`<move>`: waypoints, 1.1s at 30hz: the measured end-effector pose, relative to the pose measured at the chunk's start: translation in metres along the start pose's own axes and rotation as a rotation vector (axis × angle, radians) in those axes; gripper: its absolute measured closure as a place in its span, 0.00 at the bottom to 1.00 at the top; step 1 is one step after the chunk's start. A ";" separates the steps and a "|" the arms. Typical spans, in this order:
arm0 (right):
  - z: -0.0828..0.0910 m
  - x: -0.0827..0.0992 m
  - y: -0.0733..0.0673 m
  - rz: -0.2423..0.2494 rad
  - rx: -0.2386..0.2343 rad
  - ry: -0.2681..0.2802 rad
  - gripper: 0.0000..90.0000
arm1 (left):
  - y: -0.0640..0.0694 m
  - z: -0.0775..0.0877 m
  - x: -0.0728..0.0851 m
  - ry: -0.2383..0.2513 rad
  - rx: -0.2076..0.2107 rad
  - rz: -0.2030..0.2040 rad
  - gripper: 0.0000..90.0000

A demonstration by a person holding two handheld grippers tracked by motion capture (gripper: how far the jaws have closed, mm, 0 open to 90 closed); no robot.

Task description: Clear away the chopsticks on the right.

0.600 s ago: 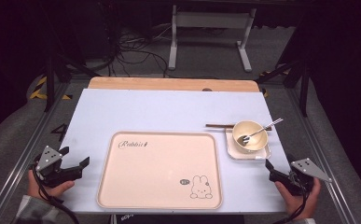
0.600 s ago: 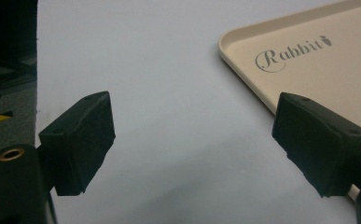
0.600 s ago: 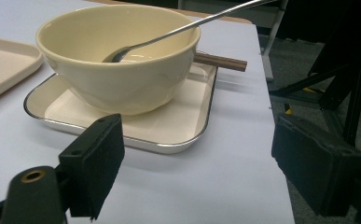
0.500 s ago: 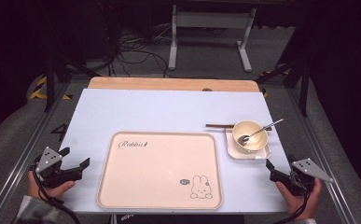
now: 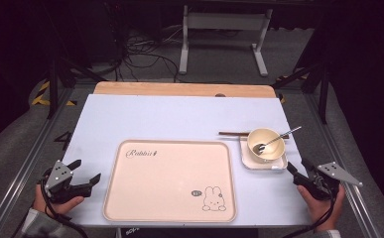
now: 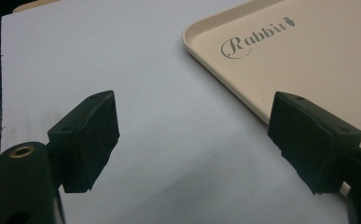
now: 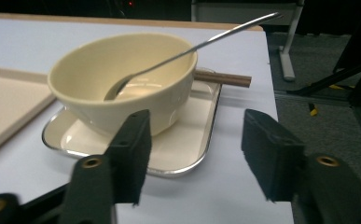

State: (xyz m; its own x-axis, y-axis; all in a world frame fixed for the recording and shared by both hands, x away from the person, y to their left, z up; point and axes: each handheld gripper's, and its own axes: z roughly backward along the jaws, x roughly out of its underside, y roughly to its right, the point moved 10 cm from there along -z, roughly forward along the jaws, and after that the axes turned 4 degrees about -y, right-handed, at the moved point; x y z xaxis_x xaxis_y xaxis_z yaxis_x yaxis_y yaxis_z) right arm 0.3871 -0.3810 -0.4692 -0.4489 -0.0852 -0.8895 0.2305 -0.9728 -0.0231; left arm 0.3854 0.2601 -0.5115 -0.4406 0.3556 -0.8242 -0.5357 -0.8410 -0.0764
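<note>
A beige tray (image 5: 169, 183) printed with "Rabbit" and a small rabbit lies at the front middle of the white table (image 5: 179, 116). To its right, a cream bowl (image 5: 265, 143) holding a metal spoon (image 5: 279, 137) stands on a small square plate (image 5: 251, 161). Brown chopsticks (image 5: 231, 133) lie just behind the plate. My left gripper (image 5: 88, 170) rests open at the front left, beside the tray's left edge (image 6: 318, 56), nothing between its jaws (image 6: 199, 135). My right gripper (image 5: 298, 166) is open at the front right, its jaws pointing at the bowl (image 7: 169, 100) and plate (image 7: 187, 126), apart from both.
A wooden strip (image 5: 179, 89) borders the table's far edge. Metal frame rails (image 5: 35, 148) run along both sides. Beyond the table are a grey floor, cables (image 5: 145, 54) and a metal stand (image 5: 224, 25). The table's right edge lies close to the right gripper.
</note>
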 end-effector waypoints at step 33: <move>-0.064 -0.020 0.002 0.038 -0.034 -0.184 1.00 | 0.006 -0.006 0.002 -0.027 0.034 -0.036 0.22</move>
State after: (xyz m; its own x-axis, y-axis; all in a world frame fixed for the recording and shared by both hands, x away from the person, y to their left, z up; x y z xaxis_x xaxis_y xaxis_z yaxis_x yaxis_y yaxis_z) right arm 0.4519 -0.3679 -0.4810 -0.5892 -0.1630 -0.7914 0.2782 -0.9605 -0.0093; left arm 0.3858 0.2527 -0.5171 -0.4396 0.3972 -0.8056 -0.5755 -0.8132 -0.0869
